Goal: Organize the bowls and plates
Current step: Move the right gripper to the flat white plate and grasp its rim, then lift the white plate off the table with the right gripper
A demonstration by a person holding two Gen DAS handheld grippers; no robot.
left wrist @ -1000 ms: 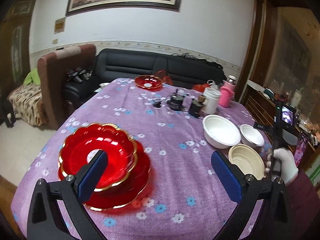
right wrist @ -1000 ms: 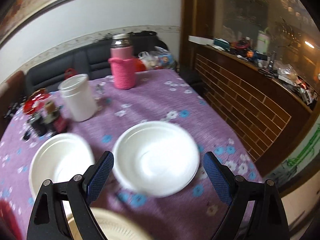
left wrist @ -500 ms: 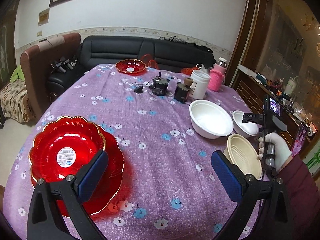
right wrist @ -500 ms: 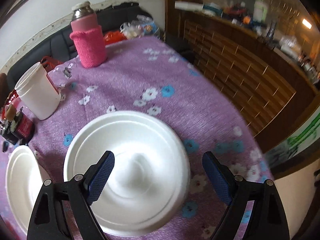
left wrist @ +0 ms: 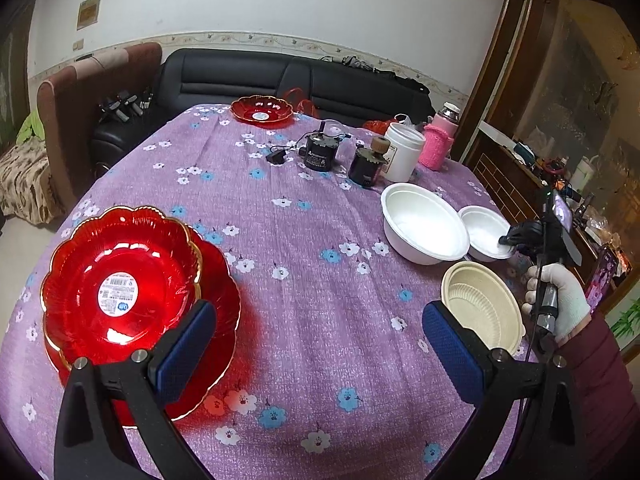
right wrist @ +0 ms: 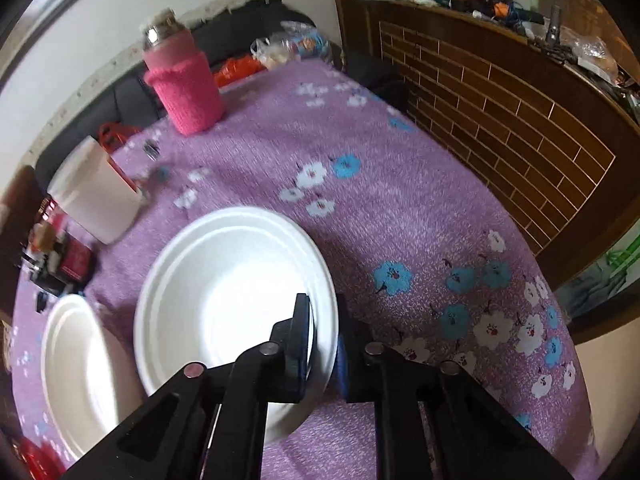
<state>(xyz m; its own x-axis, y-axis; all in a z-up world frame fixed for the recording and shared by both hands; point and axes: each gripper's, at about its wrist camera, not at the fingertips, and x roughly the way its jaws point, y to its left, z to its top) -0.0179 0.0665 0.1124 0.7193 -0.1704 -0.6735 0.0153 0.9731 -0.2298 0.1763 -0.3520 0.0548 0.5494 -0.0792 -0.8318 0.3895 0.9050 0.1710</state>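
Observation:
My right gripper [right wrist: 322, 328] is shut on the near right rim of the small white bowl [right wrist: 232, 300], one finger inside it and one outside. From the left wrist view the same gripper [left wrist: 508, 239] pinches that bowl [left wrist: 482, 228], which sits beside the large white bowl [left wrist: 424, 220]. A beige bowl [left wrist: 480, 308] lies nearer, by a gloved hand [left wrist: 560, 300]. My left gripper [left wrist: 320, 344] hangs open over the purple cloth, holding nothing. Two stacked red plates [left wrist: 120, 292] sit just left of its left finger. Another red plate [left wrist: 261, 109] rests at the far edge.
A white jar [left wrist: 404, 152], a pink-sleeved flask [left wrist: 438, 148], two dark round devices [left wrist: 320, 152] and a small plug stand at mid-table. The table edge [right wrist: 560, 320] drops off right of the small bowl toward a brick-faced counter. A black sofa lies behind.
My right gripper has dropped toward the small white bowl and shut on its rim; it was wide open before. The left gripper dipped lower toward the table and stays open.

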